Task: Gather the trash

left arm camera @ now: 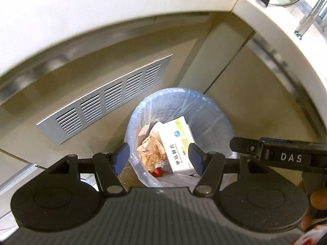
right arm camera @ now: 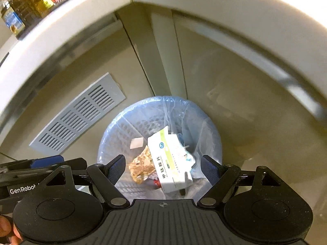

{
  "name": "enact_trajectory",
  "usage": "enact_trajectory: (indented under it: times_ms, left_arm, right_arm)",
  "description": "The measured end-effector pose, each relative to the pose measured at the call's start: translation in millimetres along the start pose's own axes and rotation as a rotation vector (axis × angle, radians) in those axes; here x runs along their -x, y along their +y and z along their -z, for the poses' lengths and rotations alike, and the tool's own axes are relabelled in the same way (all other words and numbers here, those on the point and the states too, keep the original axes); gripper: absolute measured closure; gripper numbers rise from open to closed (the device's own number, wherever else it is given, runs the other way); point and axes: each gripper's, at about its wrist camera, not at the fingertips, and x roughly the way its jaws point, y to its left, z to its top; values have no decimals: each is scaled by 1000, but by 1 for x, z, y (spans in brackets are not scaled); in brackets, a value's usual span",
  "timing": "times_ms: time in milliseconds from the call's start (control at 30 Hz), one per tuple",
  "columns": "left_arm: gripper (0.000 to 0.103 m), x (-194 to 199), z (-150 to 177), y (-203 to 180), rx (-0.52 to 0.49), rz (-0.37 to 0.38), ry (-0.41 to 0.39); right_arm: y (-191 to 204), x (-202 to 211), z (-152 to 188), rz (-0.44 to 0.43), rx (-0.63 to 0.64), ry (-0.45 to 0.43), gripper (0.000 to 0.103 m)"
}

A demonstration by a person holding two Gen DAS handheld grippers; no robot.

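Left gripper point(left arm camera: 159, 157) spread, holding nothing — hovers over the lined bin point(left arm camera: 214, 110) in the cabinet corner. White medicine box point(left arm camera: 177, 143) lies inside on the crumpled wrapper point(left arm camera: 150, 151). Right gripper point(right arm camera: 163, 168) also spread and empty above it. Drop looks done; lift both straight up, clear of the liner — don't snag it.

Left gripper point(left arm camera: 159, 157) and right gripper point(right arm camera: 163, 168): both pointed steeply downward, side by side, jaws spread wide and empty, blue pads point(left arm camera: 120, 157) facing inward; bare fingers point(right arm camera: 6, 230) gripped the handle.
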Motion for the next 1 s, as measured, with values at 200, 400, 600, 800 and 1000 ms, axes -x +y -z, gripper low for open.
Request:
enact_trajectory:
  times_ms: [200,400,600,800,1000]
  left_arm:
    - [35,28,-4,-12,-54,33,-38]
    - [17,58,-10,-22,-106,73,-97]
    - [9,86,-14,-35,-131,62,-161]
    - [9,106,-13,-48,-127,15,-209]
    - [8,126,-4,-60,-96,-30,-215]
  right_arm:
    - [6,43,10,49,-61,-55,23]
    - [8,85,19,74,-119,-117,23]
    - [6,115,21,82,-133,-169,23]
    - [2,141,19,78,-82,-234,23]
    - [3,169,26,73,-19,-311,23]
